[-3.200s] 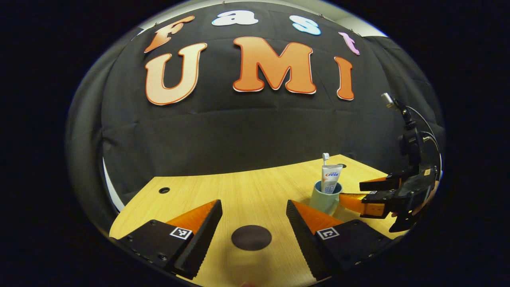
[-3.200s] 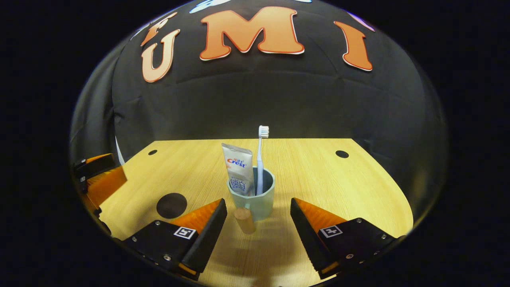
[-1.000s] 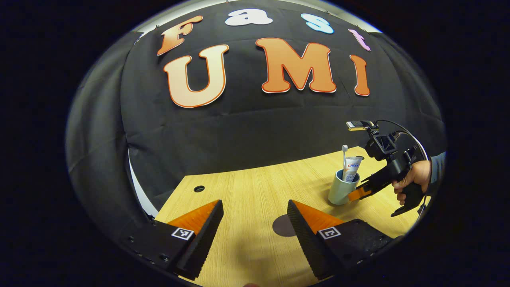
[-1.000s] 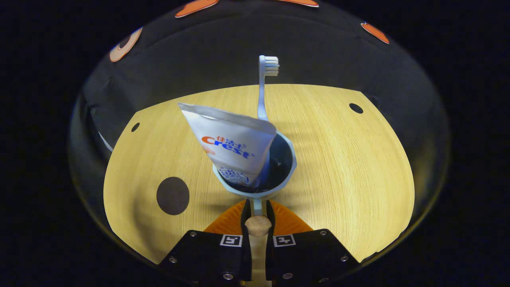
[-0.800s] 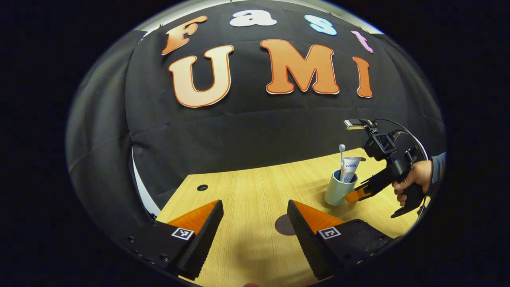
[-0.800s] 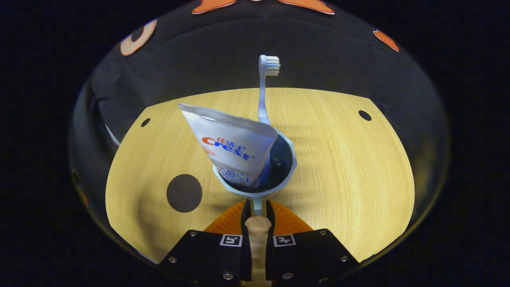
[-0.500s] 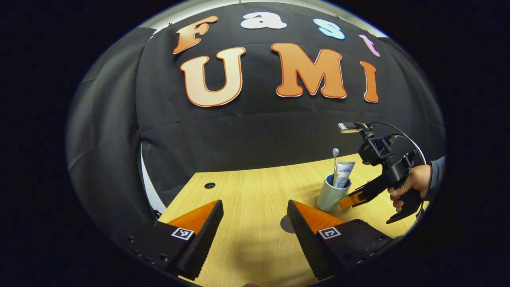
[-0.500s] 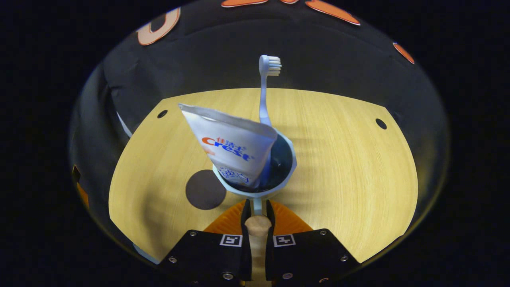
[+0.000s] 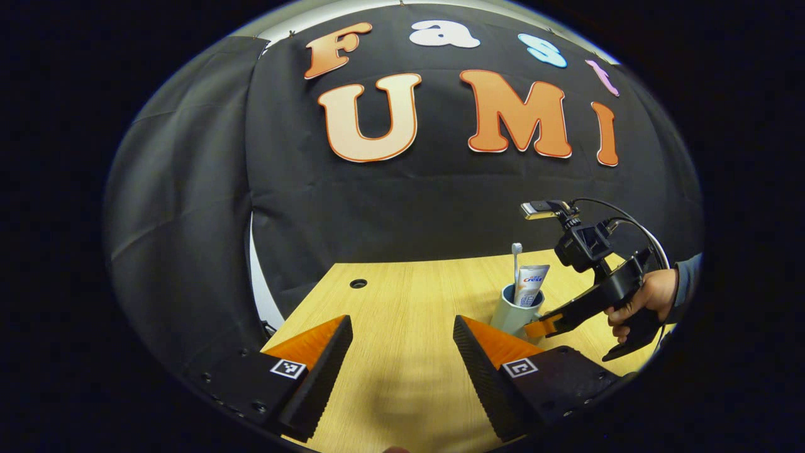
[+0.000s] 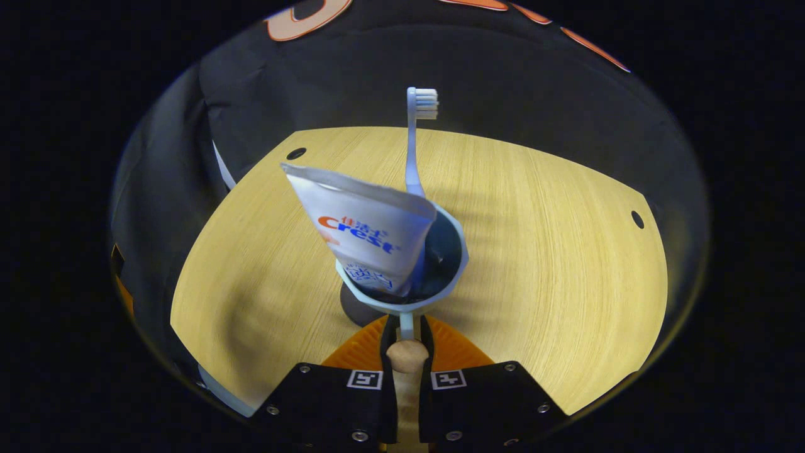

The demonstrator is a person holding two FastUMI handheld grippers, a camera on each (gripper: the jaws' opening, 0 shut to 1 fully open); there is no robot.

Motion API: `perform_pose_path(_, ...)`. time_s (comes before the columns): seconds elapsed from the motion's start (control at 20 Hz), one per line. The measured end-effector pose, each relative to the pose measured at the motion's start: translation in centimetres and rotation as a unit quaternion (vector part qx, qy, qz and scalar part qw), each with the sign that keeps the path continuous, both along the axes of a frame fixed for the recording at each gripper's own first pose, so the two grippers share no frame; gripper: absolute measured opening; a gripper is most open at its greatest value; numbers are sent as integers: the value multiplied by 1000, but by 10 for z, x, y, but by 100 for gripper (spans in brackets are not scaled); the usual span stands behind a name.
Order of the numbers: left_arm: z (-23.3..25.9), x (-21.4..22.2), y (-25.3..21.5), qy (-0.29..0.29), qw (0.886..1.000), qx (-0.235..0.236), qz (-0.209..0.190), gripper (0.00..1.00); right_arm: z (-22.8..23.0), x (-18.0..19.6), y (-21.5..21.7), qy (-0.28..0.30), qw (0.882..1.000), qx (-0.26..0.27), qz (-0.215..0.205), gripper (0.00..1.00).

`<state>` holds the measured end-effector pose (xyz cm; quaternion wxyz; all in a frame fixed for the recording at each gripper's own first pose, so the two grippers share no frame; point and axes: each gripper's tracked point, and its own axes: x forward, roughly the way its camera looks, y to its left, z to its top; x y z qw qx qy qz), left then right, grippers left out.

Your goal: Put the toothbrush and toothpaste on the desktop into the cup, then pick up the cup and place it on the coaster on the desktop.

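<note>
We see a light wooden desktop with round cable holes near its far corners, black cloth hanging behind it, and a white strip showing between two cloth panels.

Right hand-held gripper grips the cup holding toothbrush and toothpaste.

Pale wood-grain counter, smooth with a soft sheen. Matt, smooth cup with wooden handle knob. Glossy toothpaste tube; slick plastic toothbrush. Matt dark coaster. Creased cloth wall.
</note>
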<state>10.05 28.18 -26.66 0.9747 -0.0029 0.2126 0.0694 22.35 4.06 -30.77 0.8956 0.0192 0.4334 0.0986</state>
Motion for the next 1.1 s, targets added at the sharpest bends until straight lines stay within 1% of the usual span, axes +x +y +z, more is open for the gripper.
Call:
perform_pose_path(0.15,-3,-3,10,2,1000,0,10,97,-1,0,-3,0,1000,-9,9,14)
perform_pose_path(0.5,-7,-12,19,8,1000,4,15,97,0,1,-6,7,999,-24,19,13)
perform_pose_path(0.55,-8,-12,19,9,1000,4,14,98,-1,-1,-6,9,999,-25,18,14)
perform_pose_path(0.65,-8,-13,17,11,1000,4,13,97,0,-1,-6,9,1000,-19,15,19)
perform_pose_path(0.7,-7,-12,16,9,1000,5,11,97,5,0,-6,1,1000,-10,11,25)
perform_pose_path(0.75,-5,-12,14,7,1000,9,11,97,9,-2,-7,-10,1000,0,10,26)
perform_pose_path(0.8,-2,-11,13,5,1000,12,11,97,16,-4,-8,-23,1000,5,11,32)
perform_pose_path(0.85,3,-11,9,3,1000,14,10,97,27,-6,-13,-39,999,8,14,40)
perform_pose_path(1.0,19,-7,-7,-11,1000,18,6,97,52,-15,-27,-82,996,24,16,72)
perform_pose_path(1.05,24,-5,-13,-16,1000,17,5,97,61,-21,-34,-97,995,32,15,76)
perform_pose_path(1.1,31,-5,-20,-22,1000,16,5,97,71,-25,-42,-114,993,38,11,83)
